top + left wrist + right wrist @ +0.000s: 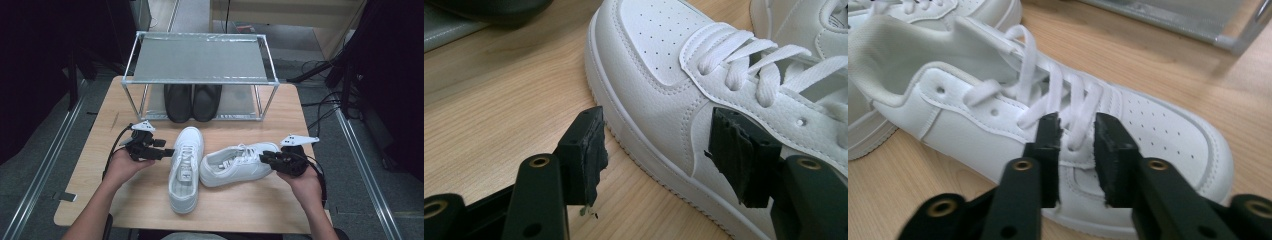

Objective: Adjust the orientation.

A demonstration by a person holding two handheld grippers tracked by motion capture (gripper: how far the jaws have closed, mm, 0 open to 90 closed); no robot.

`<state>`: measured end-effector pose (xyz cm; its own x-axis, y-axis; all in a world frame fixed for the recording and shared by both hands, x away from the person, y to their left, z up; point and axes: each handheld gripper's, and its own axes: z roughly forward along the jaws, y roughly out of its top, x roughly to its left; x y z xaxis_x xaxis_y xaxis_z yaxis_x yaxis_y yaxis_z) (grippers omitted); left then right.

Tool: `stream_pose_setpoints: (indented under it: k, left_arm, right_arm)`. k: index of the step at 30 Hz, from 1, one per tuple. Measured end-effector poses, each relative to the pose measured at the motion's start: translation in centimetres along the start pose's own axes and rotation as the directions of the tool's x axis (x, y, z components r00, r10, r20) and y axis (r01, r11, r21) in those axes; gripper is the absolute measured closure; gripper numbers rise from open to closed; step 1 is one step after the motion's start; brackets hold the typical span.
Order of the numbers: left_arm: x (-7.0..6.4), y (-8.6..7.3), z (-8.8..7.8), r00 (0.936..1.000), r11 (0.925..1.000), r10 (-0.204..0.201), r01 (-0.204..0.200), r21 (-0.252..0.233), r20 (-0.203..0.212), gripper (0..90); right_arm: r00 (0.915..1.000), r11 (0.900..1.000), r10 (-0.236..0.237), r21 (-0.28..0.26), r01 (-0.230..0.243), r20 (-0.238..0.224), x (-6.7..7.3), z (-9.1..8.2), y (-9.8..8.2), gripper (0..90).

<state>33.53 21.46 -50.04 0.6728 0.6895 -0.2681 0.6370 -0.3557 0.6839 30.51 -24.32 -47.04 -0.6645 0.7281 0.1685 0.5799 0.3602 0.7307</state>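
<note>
Between my right tongs sits a bit of white lace on the shoe that lies on its side. Those jaws are narrow now, close on each side of the lace, but I cannot tell if the pads press it yet. I think I go for the lace because it is an easy thing to pinch and lift by.

My left tongs stand wide, with nothing held. They wait by the side wall of the other white shoe, one pad just beside its sole and one against its side. I think they are there to keep that shoe from sliding.

Both white shoes touch each other near the middle of the wooden table. The upright one points its toe at the metal rack behind it. A pair of black shoes sits on the low shelf of that rack. My guess is the white pair goes on the rack too.
</note>
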Motion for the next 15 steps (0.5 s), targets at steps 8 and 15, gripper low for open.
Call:
stream_pose_setpoints:
  k: [8,15]
  left_arm:
    - [0.14,-0.03,-0.18,1.0000,1.0000,-0.001,0.001,-0.002,-0.005,39.7]
    - [0.14,-0.04,-0.18,1.0000,1.0000,-0.001,0.001,0.001,-0.006,39.6]
  right_arm:
    - [0.9989,0.998,0.046,0.041,-0.046,-0.007,-0.36,0.40,-0.30,90.0]
    - [0.9979,0.997,0.062,0.050,-0.061,-0.019,-0.69,0.73,-0.49,90.0]
